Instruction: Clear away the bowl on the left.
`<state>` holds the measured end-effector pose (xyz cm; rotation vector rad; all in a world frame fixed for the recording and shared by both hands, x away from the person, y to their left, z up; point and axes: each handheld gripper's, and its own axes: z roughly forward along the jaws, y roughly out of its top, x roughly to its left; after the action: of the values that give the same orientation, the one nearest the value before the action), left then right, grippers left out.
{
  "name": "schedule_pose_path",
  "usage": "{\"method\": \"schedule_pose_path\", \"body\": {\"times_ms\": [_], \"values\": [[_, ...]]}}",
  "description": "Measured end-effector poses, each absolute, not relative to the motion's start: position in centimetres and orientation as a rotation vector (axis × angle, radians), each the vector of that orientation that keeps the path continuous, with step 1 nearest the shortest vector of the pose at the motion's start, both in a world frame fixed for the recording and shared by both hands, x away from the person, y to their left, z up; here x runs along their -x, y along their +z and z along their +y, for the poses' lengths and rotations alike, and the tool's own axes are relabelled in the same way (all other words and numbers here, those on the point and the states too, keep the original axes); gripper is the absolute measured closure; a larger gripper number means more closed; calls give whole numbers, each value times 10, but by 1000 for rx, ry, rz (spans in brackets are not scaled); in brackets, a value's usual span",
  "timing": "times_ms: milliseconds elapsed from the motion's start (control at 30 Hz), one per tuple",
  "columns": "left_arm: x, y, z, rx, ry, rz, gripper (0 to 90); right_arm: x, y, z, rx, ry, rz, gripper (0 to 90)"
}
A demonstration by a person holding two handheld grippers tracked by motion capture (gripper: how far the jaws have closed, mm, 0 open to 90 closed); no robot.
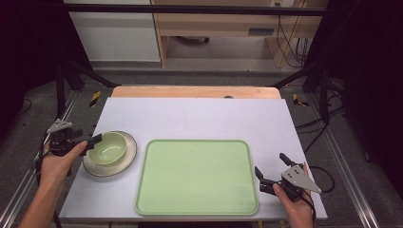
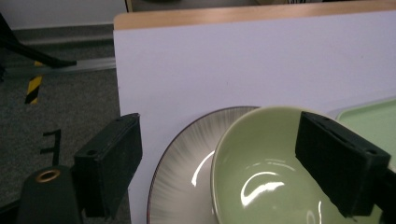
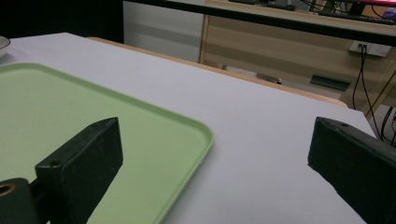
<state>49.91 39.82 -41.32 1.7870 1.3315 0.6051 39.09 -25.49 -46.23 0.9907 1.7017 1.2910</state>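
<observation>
White-topped table (image 1: 199, 118) under fixed lighting, dark floor and wooden bench beyond. Left gripper (image 2: 219, 168) jaws spread wide, nothing pinched: one pad off the table's left edge, the other over the far rim of the green bowl (image 1: 109, 148), which sits on a striped plate (image 1: 124, 161) just left of the green tray (image 1: 197, 176); bowl directly ahead, left hand nearer. Right gripper (image 1: 270, 172) jaws also spread, idle at tray's right edge, well apart from bowl.

A green bowl (image 1: 109, 147) sits on a plate (image 1: 124, 161) near the table's (image 1: 199, 118) left edge, beside a green tray (image 1: 197, 176). The left gripper (image 1: 90, 142) reaches the bowl's rim with jaws apart; the right gripper (image 1: 271, 167) hovers open by the right edge.
</observation>
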Motion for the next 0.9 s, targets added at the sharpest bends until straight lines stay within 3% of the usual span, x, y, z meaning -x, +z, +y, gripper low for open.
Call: {"method": "schedule_pose_path", "body": {"times_ms": [433, 667, 900], "values": [[-505, -434, 402, -1807, 558, 1462, 386, -391, -462, -256, -997, 1286, 1700, 33], [-505, -438, 401, -1776, 435, 1514, 543, -390, -462, -255, -993, 1288, 1704, 33], [-507, -442, 399, -1808, 385, 1571, 628, -391, -462, -255, -989, 1289, 1710, 33]]}}
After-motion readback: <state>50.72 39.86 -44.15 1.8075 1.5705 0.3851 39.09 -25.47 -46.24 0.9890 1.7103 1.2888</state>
